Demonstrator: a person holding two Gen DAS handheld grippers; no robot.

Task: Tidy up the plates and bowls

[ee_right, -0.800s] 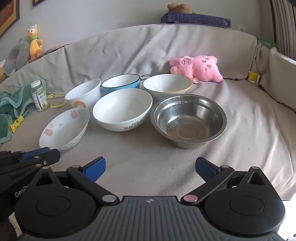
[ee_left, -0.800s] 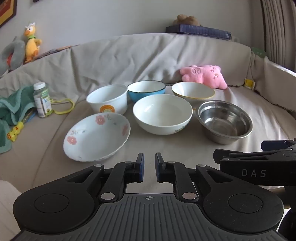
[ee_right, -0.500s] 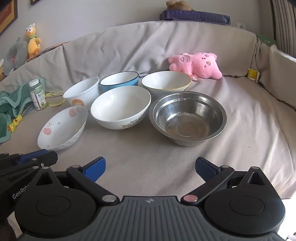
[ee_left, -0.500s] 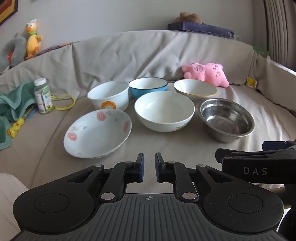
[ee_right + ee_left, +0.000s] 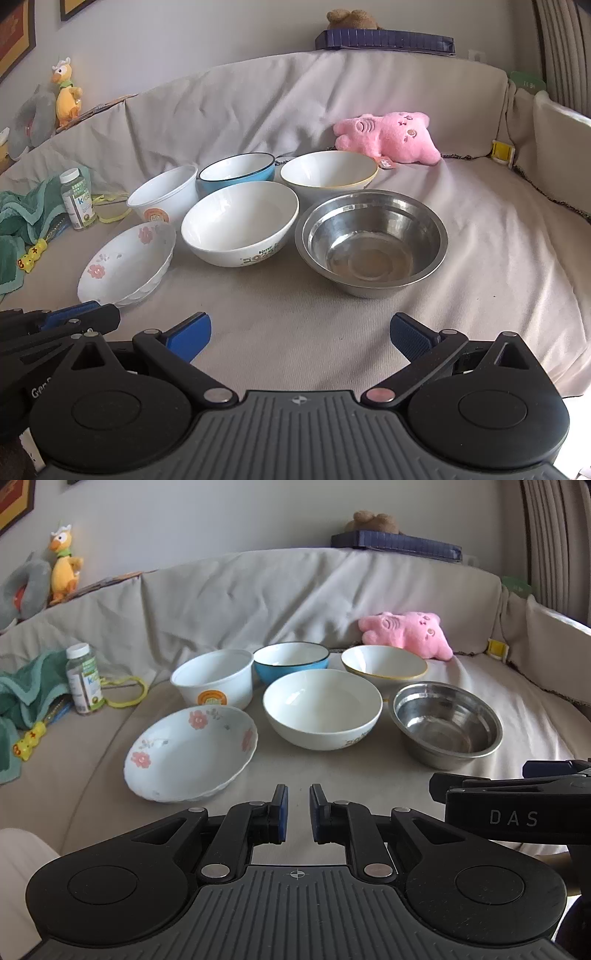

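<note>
Several bowls stand close together on a cloth-covered sofa seat. In front are a shallow floral dish (image 5: 190,753) (image 5: 125,264), a large white bowl (image 5: 321,709) (image 5: 240,221) and a steel bowl (image 5: 447,723) (image 5: 371,242). Behind them are a white bowl with an orange logo (image 5: 212,679), a blue bowl (image 5: 291,661) and a cream yellow-rimmed bowl (image 5: 384,662). My left gripper (image 5: 298,812) is shut with nothing in it, hovering just short of the floral dish. My right gripper (image 5: 300,328) is open wide and empty, in front of the steel bowl.
A pink plush toy (image 5: 388,138) lies behind the bowls. At the left are a supplement bottle (image 5: 83,679), a green towel (image 5: 26,694) and a yellow loop (image 5: 127,692). The sofa back and right armrest (image 5: 561,147) enclose the seat.
Both views wobble only slightly. The bowls stay in place, the left jaws stay closed and the right jaws stay wide.
</note>
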